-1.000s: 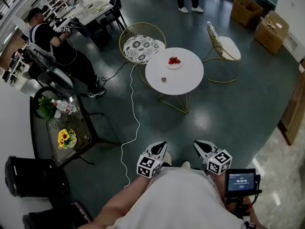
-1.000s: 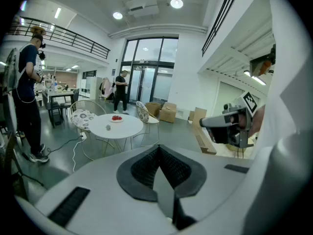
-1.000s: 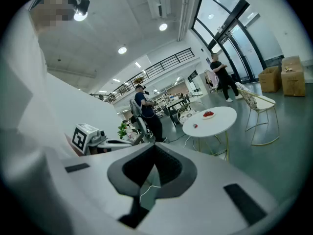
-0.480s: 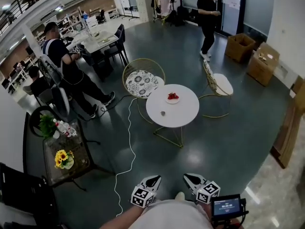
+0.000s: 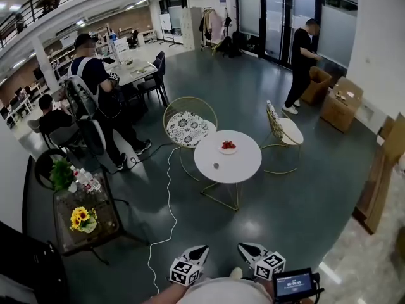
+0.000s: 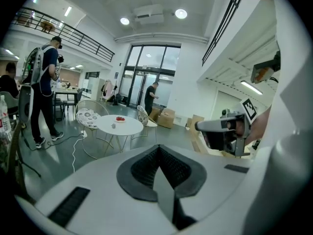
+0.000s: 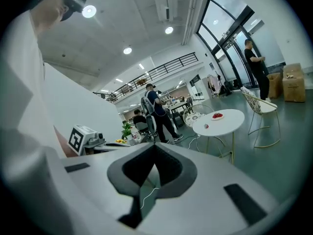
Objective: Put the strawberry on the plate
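When set against a second ago, farther back from round white table, more room visible. Left gripper and right gripper both pressed together, empty, well short of table. One plate with red strawberries on table; one small loose piece nearby, unidentifiable; two chairs.

The left gripper and the right gripper sit low before the person's body, side by side and a little apart. Both point forward and tilt slightly downward. Each gripper's jaws are pressed together at the tips.
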Tool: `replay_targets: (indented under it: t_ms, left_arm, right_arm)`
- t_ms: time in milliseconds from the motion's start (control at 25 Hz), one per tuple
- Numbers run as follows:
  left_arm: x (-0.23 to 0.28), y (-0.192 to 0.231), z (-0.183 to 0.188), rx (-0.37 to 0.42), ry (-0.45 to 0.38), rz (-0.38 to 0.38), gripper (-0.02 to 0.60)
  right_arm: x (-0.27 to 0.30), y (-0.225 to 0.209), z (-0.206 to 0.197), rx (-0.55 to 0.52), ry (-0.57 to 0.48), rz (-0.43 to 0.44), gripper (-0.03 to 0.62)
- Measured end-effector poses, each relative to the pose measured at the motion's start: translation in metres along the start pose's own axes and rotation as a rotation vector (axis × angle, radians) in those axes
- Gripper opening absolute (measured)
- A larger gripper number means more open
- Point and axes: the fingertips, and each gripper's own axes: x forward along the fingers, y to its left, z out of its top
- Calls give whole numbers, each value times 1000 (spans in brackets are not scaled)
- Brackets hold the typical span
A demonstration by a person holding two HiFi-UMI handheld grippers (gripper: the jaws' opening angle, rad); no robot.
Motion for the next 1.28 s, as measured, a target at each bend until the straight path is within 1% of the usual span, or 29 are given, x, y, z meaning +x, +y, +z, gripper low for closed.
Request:
replay_targets:
  t_ms: [240, 440, 600, 960, 1160, 1280]
  left_arm:
    - [-22, 18, -6, -6, -17, 13, 6]
    - [-38, 29, -4, -9, -36, 37, 6]
    - [-49, 30, -7, -19, -40, 36, 6]
    - [-57, 32, -18, -17, -27, 21, 6]
    - [-50, 42, -6, 2, -38, 33, 6]
    - [-49, 40, -12, -13, -25, 30, 6]
  right_arm:
    - [13, 18, -13, -9, 18, -2, 6]
    - [20, 30, -11, -4, 12, 4, 6]
    - [21, 39, -13, -10, 21, 3, 6]
    - [25, 43, -26, -1, 32, -11, 6]
    - [36, 39, -10, -22, 36, 7, 6]
    - [33, 38, -19, 2, 51, -2, 6]
